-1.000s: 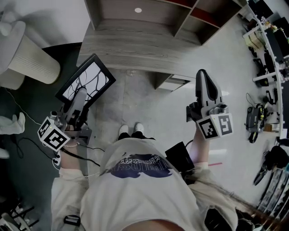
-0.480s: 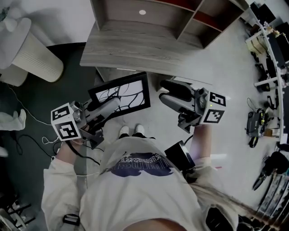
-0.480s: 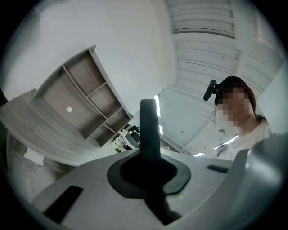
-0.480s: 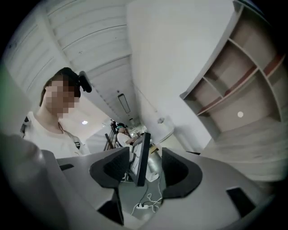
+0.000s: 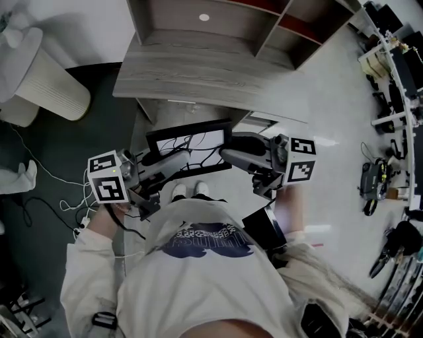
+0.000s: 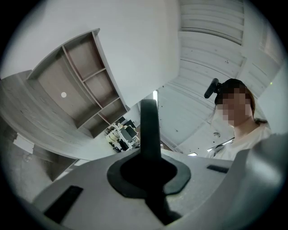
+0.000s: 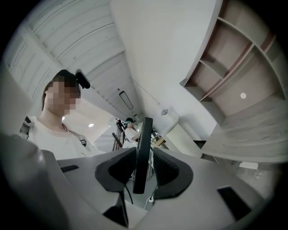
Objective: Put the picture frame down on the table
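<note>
The picture frame (image 5: 192, 140), black-edged with a branch drawing on white, hangs level in front of me, below the near edge of the grey wooden table (image 5: 198, 72). My left gripper (image 5: 173, 158) is shut on its lower left edge; in the left gripper view that edge (image 6: 149, 130) runs straight up between the pads. My right gripper (image 5: 228, 148) reaches in from the right. Its jaws straddle the frame's right edge (image 7: 141, 152), with light showing beside the edge, so it is open. The frame touches nothing but the grippers.
A shelf unit (image 5: 218, 20) stands at the back of the table. A white ribbed cylinder (image 5: 49, 86) sits on the dark floor at left, with loose cables (image 5: 66, 191) near it. Racks of tools (image 5: 396, 72) line the right side. My feet (image 5: 188, 191) are under the frame.
The left gripper has carried the frame from my left side to the middle and turned it level. The right gripper swung in from the right and now has its jaws around the frame's edge.
</note>
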`<state>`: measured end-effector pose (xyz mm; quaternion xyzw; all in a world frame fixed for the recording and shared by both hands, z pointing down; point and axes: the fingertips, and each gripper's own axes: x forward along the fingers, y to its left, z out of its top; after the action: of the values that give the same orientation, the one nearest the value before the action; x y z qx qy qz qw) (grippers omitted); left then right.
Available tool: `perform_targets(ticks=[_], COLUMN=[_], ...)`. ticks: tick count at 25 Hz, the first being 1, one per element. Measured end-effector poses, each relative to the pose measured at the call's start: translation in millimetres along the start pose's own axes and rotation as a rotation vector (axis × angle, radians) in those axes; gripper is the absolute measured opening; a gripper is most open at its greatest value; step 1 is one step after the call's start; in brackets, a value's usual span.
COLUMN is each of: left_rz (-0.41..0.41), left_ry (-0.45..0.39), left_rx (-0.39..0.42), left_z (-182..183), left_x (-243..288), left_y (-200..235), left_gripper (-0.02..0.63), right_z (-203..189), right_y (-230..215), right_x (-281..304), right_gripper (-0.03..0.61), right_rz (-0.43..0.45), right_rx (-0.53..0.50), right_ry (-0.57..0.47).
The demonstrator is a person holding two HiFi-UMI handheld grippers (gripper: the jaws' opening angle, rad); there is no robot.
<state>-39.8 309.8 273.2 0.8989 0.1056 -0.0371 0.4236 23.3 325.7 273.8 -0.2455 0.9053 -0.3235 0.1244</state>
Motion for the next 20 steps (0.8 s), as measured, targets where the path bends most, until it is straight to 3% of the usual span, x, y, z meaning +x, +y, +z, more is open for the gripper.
perform_targets(ticks=[8,17,20], left_rz=[0.014,0.090,0.125], left_ry=[0.028,-0.013,-0.020], left_rx=[0.004,-0.010,-0.022], left_z=[-1,-2,16], left_x=[2,-2,18], left_y=[5,14,43], left_gripper=[0.018,0.025,0.045], right_z=[-2,-6,13], right_y=[-3,-7,-39], right_x=[-3,-9,-21], right_gripper=[0.077,0.067,0.067], right_rz=[-0.068,-0.127,-0.166], right_rx=[0.010,0.137,0.168], right_ry=[-0.006,-0.176,-0.224])
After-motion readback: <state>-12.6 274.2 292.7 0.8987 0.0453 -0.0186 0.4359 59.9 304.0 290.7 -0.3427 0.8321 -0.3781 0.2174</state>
